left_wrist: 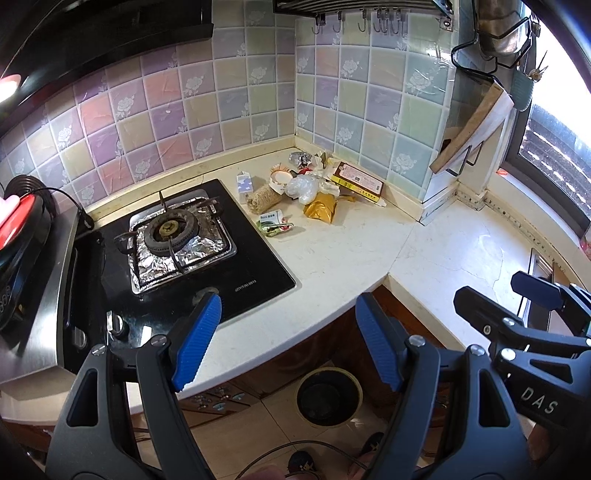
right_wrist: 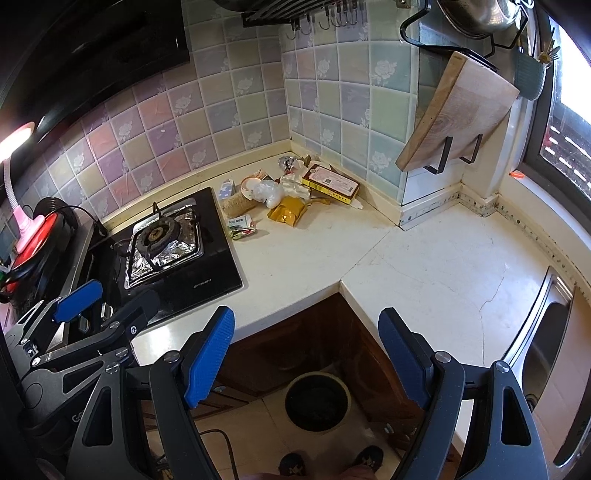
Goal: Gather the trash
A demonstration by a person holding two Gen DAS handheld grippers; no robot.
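I hold my left claw (left_wrist: 288,343) and right claw (right_wrist: 306,358) side by side off the surface's (left_wrist: 332,258) front edge, both spread wide and empty, I judge so either can reach in first. Below and between them the bin (right_wrist: 317,400) sits on the floor, handy for dropping. Ahead and left lies the stove (left_wrist: 177,236). Well beyond both claws, in the far corner, the trash (left_wrist: 306,188) is heaped: bag (left_wrist: 321,208), box (left_wrist: 356,181), wrappers.

- Sink (right_wrist: 546,332), at 3 o'clock, cut off by the right edge.
- Trash pile (left_wrist: 310,188) labels too small to read.
- Pot (right_wrist: 476,13), at 1 o'clock, cropped by the top edge.
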